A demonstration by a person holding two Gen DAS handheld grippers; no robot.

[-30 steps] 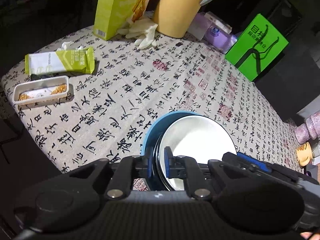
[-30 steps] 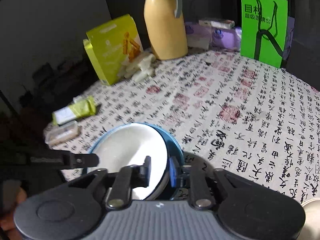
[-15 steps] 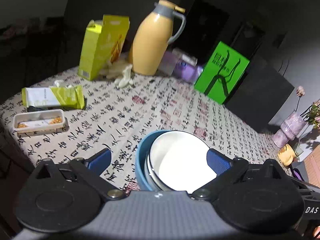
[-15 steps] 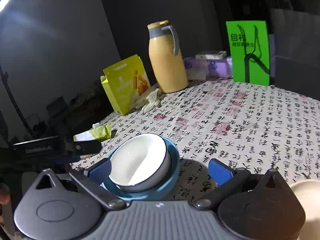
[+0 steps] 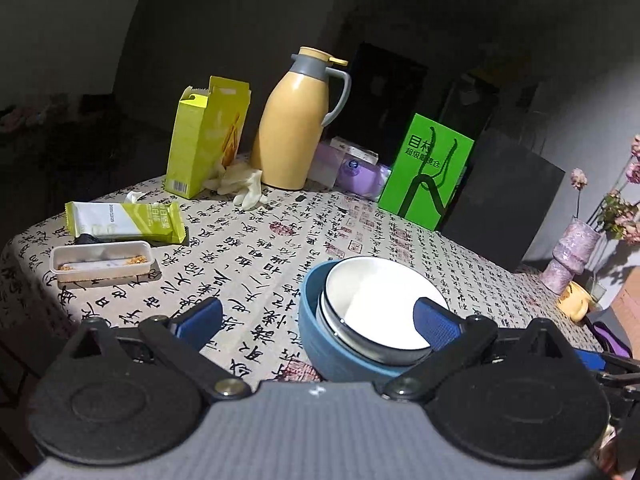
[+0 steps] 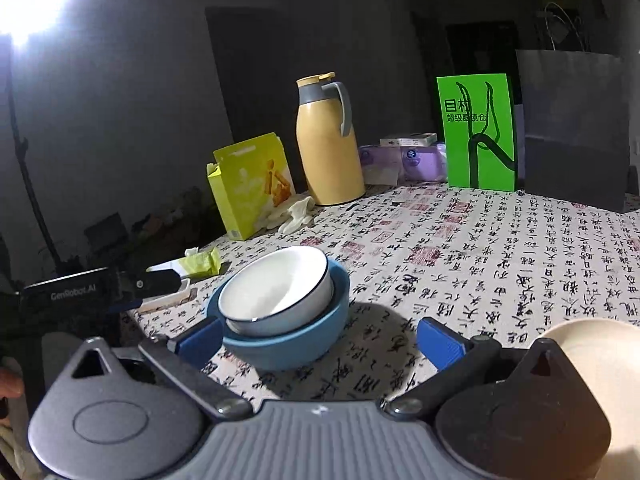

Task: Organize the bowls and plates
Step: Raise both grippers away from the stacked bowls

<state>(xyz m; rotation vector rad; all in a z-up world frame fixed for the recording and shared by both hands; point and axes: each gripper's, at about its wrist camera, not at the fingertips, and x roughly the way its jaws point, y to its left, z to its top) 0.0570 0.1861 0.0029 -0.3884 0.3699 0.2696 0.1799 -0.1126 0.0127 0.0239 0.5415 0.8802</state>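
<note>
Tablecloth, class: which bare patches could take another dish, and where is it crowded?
Free: the tablecloth between the stacked bowls and the green bag, and right of the bowls. Crowded: the far edge around the thermos and yellow box, and the corner with the snack tray.

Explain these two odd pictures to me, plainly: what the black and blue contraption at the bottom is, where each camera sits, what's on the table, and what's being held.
There is no robot here. A person carries a hand-held two-finger tool in each hand, each with a wide-angle camera looking forward along its fingers.

One picture looks out over the left gripper, the other over the right gripper. The blue pads are their fingers, spread wide; neither holds anything.

On the patterned tablecloth a white bowl sits nested in a blue bowl. Behind stand a yellow jug, a yellow-green box, a green bag and a black bag. A cream dish shows at the right view's edge.
</note>
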